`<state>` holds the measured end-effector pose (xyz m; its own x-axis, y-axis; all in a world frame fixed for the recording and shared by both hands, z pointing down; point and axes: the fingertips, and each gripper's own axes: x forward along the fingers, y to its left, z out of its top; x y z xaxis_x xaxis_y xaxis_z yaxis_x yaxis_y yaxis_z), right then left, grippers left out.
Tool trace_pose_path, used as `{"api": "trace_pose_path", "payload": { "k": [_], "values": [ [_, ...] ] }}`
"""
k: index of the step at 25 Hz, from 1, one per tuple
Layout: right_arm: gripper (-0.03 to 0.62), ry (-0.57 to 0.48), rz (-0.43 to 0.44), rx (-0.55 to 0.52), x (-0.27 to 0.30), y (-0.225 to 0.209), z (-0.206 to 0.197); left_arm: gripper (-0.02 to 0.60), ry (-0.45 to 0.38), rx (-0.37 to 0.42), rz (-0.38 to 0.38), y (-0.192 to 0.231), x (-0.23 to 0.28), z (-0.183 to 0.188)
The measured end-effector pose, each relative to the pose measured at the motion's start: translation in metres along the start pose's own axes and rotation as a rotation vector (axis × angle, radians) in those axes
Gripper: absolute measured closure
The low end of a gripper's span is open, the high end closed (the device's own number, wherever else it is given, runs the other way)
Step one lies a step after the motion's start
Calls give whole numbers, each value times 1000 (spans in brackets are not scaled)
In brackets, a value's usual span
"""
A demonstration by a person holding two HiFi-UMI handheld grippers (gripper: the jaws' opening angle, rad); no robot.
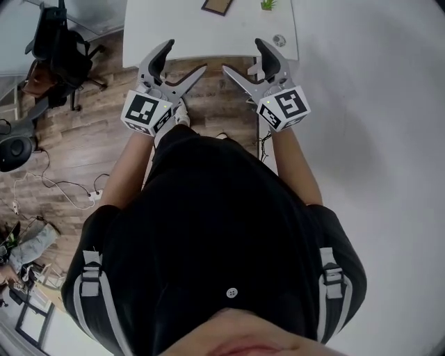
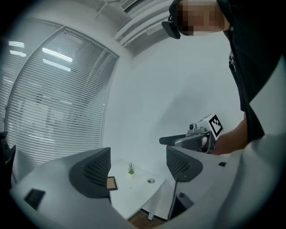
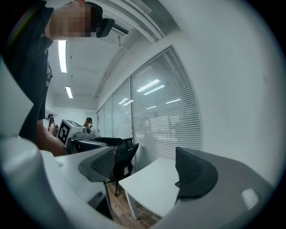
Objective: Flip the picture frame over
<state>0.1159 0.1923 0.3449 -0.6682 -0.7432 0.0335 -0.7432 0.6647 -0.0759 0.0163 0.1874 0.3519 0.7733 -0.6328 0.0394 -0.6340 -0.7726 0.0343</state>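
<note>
Well ahead, picture frame [image 2: 111,183] flat on table [image 2: 134,197], tan side up, axis unclear

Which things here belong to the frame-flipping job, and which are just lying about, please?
Job: picture frame, white table, left gripper, right gripper (both open, empty).
Lying about: small green plant, black office chair, floor cables.

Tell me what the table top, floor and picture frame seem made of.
Table top: smooth matte white, no grain, perhaps laminate. Floor: brown planks with grain and seams, wood or wood-look. Picture frame: dark brown border, too small to tell.
</note>
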Motion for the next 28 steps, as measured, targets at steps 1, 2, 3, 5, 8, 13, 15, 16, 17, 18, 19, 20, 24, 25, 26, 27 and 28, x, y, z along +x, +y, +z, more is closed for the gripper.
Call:
{"api": "trace_pose_path", "payload": {
  "k": [1,2,3,5,8,13,15,16,17,18,19,20,24,25,26,27,28],
  "values": [
    [168,7,-6,0,10,-4,1,207,2,-1,-8,10,4,2],
    [168,13,-12,2,21,-8,2,207,6,-1,-15,22,9,3],
    [168,18,-17,4,32,-13,2,207,8,-2,-21,34,13,5],
    [168,26,-28,6,52,-24,1,207,12,-5,-33,55,24,5],
    [168,31,-52,12,76,-38,-3,207,20,-2,-60,81,38,4],
    [168,39,-109,46,118,-53,-2,207,22,-8,-105,127,53,10],
    [168,36,-133,68,134,-58,0,207,24,-15,-117,145,57,11],
    [168,34,-144,76,141,-60,1,207,27,-17,-122,153,58,11],
    [168,34,-155,81,148,-62,2,207,31,-19,-126,160,59,12],
    [168,36,-164,85,154,-63,3,207,34,-22,-131,167,60,12],
    [168,39,-173,90,159,-65,3,207,36,-26,-134,173,62,12],
    [168,42,-180,94,163,-68,2,207,37,-31,-137,179,64,11],
    [168,45,-193,106,180,-84,-5,207,45,-36,-139,198,78,4],
    [168,46,-192,110,184,-89,-7,207,46,-37,-140,202,82,3],
    [168,47,-191,114,188,-94,-8,207,46,-39,-140,206,86,2],
    [168,49,-189,117,192,-99,-9,207,46,-43,-138,210,89,2],
    [168,52,-186,119,196,-104,-9,207,47,-46,-135,214,93,2]
  ]
}}
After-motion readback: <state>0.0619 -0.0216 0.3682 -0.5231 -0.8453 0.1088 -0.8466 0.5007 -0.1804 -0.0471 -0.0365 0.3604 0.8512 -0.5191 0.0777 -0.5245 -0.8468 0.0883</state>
